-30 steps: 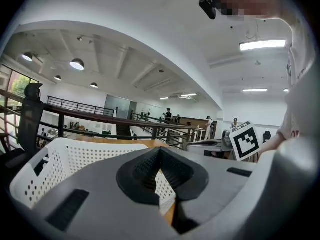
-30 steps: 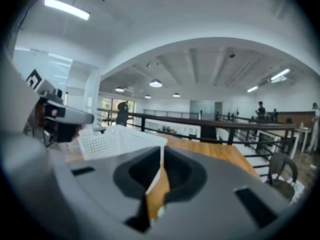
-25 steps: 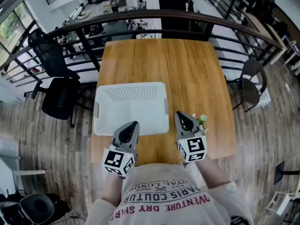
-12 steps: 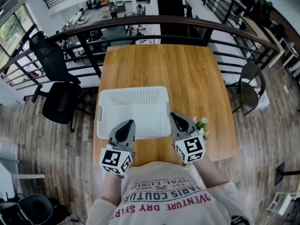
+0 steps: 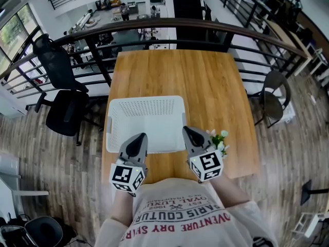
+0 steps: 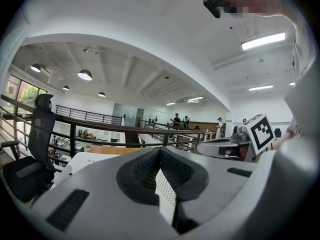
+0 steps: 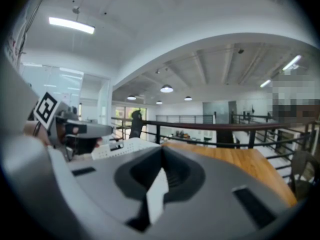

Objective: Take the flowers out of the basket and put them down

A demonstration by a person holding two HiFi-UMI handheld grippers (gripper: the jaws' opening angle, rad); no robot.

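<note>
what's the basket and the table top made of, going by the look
Basket: white moulded plastic by the look, matte, with rows of small holes in its walls. Table top: wood or wood-look laminate, warm plank grain, soft sheen; which of the two cannot be told.

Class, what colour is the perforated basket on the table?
The basket is white, clearest in head view.

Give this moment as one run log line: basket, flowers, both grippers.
basket: looks empty; flowers: on table, right of basket; left gripper: shut, empty; right gripper: shut, empty
</note>
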